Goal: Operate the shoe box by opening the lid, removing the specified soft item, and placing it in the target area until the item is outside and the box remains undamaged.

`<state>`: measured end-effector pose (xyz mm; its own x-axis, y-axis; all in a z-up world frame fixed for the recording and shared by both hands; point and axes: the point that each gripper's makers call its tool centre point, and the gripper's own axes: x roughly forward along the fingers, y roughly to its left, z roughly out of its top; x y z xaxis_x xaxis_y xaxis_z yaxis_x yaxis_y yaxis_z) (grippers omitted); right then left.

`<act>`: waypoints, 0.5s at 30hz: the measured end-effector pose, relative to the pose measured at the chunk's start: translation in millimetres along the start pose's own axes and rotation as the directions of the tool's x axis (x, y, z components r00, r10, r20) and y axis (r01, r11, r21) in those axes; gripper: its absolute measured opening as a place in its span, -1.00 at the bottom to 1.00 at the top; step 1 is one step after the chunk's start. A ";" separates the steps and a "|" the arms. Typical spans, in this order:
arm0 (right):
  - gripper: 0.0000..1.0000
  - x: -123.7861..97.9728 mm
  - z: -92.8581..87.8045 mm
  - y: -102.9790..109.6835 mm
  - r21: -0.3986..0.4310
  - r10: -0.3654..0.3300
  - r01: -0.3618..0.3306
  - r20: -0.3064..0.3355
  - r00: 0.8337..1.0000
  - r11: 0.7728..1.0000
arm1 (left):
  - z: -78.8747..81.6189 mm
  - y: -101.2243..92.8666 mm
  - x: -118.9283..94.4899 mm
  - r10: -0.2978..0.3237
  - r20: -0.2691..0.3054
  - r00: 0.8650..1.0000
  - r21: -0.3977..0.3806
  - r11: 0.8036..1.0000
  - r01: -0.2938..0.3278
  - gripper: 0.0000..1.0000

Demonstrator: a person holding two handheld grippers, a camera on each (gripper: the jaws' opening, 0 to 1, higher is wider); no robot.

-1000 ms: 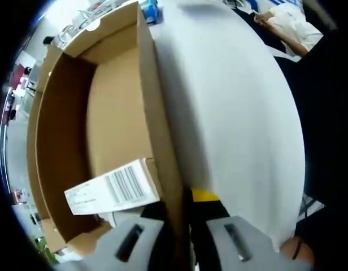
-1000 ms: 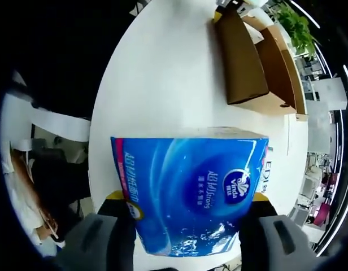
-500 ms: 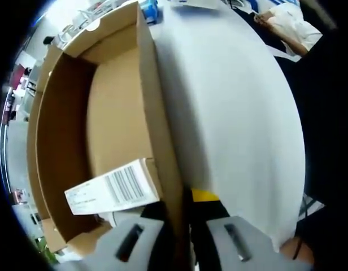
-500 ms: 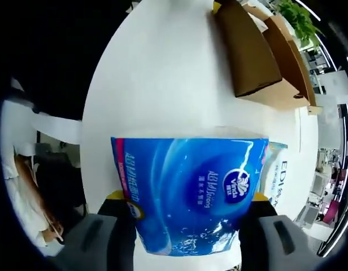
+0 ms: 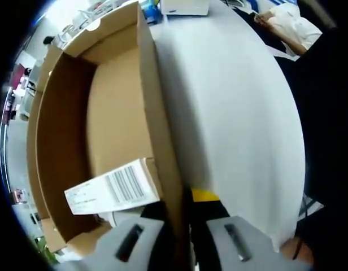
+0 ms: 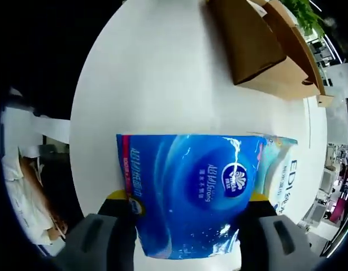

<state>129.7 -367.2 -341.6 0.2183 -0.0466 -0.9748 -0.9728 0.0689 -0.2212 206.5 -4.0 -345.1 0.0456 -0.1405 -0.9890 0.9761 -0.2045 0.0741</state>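
The left gripper [image 5: 182, 240] clamps the box [image 5: 106, 130] wall to steady it, while the right gripper [image 6: 188, 240] grips the tissue pack [image 6: 191, 192] above the tabletop [image 6: 162, 73].

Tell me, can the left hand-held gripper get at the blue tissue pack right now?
Probably not. The left hand-held gripper is clamped on the shoe box wall, and the blue tissue pack sits between the right hand-held gripper jaws.
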 end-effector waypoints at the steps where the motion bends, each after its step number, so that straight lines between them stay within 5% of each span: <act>1: 0.47 0.0 0.1 0.4 0.001 0.005 -0.005 0.003 1.000 1.000 | 0.2 0.1 0.0 0.001 0.000 1.000 -0.001 1.000 -0.001 -0.92; 15: 0.48 1.0 0.9 2.9 -0.027 0.031 -0.030 0.012 0.999 0.999 | 0.7 0.2 0.3 0.012 -0.001 1.000 -0.011 1.000 -0.012 -0.92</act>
<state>127.2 -366.1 -343.2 0.1894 -0.0325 -0.9814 -0.9807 0.0433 -0.1907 206.6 -4.8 -345.3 0.0570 -0.1421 -0.9882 0.9777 -0.1924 0.0841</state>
